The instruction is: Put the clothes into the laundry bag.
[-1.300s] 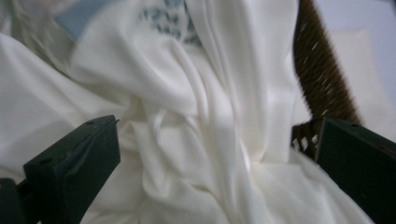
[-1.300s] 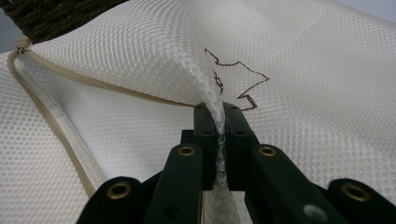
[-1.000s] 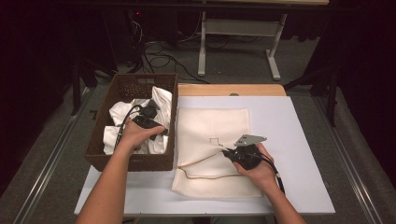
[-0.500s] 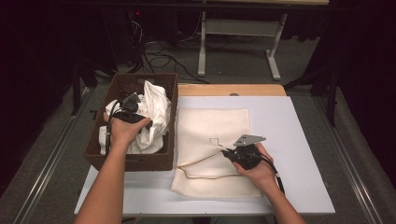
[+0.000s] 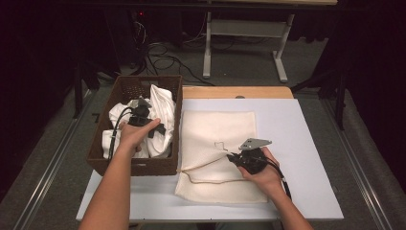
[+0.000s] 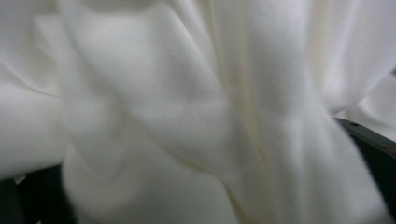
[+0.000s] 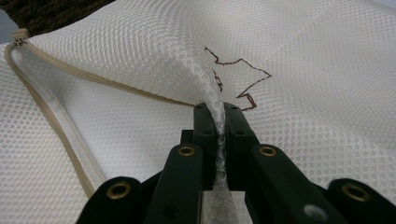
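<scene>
Mesh fabric, cream and finely dotted, makes up the one laundry bag [image 5: 218, 143] lying flat on the pale table [image 5: 306, 143]. The right gripper [image 7: 219, 135] has its two black jaws pressed together on a raised ridge of that mesh, so a thin pleat of net stands up between the pads and runs down toward the camera. Just beyond the jaw tips a single brown thread squiggle [image 7: 238, 79] is stitched on the bag, and off to the jaws' left one beige zipper [image 7: 56, 121] curves along the bag's edge. In the high view the same gripper [image 5: 238, 156] sits on the near right part of the bag, with one grey three-cornered plate on top.

One brown woven basket [image 5: 174, 120] stands touching the bag's left edge. It holds white cloth [image 5: 160, 103], bunched so that the number of pieces cannot be told. The left gripper [image 5: 143, 112] is down among that cloth, with the person's left hand [image 5: 134, 134] wrapped over it. In the left gripper view, white folds [image 6: 196, 116] lie right against the camera and cover the jaws, with dark parts showing at the lower corners; whether those jaws are apart or clamped on the cloth cannot be told.
</scene>
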`<state>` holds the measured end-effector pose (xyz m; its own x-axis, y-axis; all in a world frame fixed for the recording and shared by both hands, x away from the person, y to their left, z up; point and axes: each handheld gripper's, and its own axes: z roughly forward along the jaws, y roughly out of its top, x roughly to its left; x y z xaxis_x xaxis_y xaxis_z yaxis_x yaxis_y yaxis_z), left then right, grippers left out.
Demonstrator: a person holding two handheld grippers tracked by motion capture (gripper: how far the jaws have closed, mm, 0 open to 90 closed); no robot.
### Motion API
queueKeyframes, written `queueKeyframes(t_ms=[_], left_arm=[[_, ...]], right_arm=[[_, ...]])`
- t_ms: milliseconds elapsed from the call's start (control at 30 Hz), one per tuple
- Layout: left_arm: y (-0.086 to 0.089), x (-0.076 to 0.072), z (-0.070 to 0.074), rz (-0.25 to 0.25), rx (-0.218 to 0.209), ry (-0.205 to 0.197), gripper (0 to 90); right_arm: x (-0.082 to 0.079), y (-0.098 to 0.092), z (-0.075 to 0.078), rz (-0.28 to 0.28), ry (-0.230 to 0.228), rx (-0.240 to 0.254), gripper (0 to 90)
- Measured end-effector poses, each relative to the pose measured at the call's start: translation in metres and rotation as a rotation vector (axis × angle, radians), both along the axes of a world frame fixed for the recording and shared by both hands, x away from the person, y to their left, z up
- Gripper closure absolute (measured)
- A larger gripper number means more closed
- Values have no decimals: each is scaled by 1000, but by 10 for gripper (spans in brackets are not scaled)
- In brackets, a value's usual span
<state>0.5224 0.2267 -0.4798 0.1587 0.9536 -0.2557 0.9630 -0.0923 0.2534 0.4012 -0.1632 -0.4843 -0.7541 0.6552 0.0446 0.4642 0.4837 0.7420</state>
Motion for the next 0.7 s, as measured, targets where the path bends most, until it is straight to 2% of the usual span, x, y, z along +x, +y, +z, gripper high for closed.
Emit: queueKeyframes(t_ms=[33, 100, 200, 367, 500, 567, 700], left_arm=[[-7, 1, -4, -29, 67, 7, 0], [-18, 2, -7, -70, 164, 19, 0], [-29, 2, -11, -79, 226, 11, 0], [-32, 1, -12, -72, 242, 5, 0], [-32, -3, -13, -78, 235, -27, 11], [-32, -4, -10, -95, 231, -39, 65], [-34, -7, -1, -130, 215, -51, 332]], right_arm=[[0, 0, 0, 3, -3, -2, 870], [0, 2, 0, 4, -1, -1, 870], [0, 2, -1, 8, -3, -7, 870], [-1, 4, -1, 5, -3, -5, 870], [-2, 4, -1, 7, -3, -13, 870], [-2, 4, -1, 8, -2, -13, 870], [-2, 4, -1, 7, -2, -11, 870]])
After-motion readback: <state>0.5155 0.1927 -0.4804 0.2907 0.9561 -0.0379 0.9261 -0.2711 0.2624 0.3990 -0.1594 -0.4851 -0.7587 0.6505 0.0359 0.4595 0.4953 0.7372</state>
